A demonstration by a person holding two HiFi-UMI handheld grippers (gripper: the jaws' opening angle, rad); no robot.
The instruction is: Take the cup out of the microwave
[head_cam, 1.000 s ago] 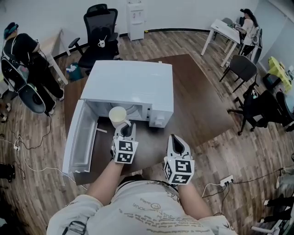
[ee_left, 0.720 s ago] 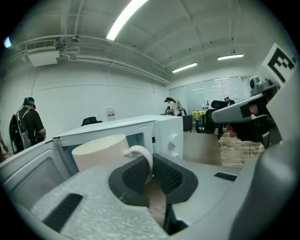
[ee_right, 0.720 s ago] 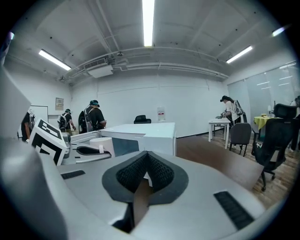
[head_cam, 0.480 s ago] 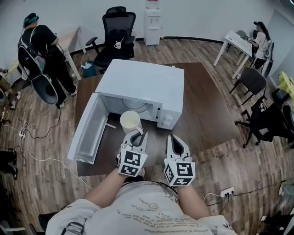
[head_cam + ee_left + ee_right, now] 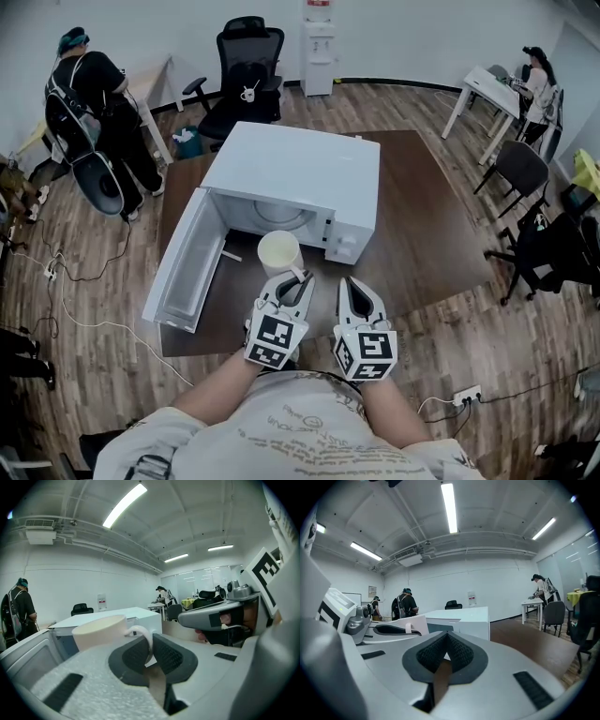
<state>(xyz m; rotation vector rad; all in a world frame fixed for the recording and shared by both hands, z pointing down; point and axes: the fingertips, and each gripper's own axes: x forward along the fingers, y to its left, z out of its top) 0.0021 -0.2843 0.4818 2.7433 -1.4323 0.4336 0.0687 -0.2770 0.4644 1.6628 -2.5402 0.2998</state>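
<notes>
The cream ceramic cup is out in front of the open mouth of the white box-shaped microwave. It sits over the dark brown wooden table, just past the tips of the left gripper. From where I stand I cannot tell whether its base touches the tabletop. The cup stands upright with its mouth up. Its looped handle points back toward the person holding the tools. In the left gripper view the two dark ribbed pads are pinched on that handle, one on each side, and the cup body lies to the left of the jaws.

The right gripper hangs beside the left one, near it but not touching, with its tip toward the microwave's control side. Its pads are pressed together with nothing between them.

Counting it up, there is one cup, one microwave, one table under it and two grippers, each with its marker cube. The microwave's white door is swung wide to the left.

Besides the person with the grippers, I count two people. A person in black stands far left, and another person is at a white desk far right. A black office chair and a white water dispenser stand by the far wall.
</notes>
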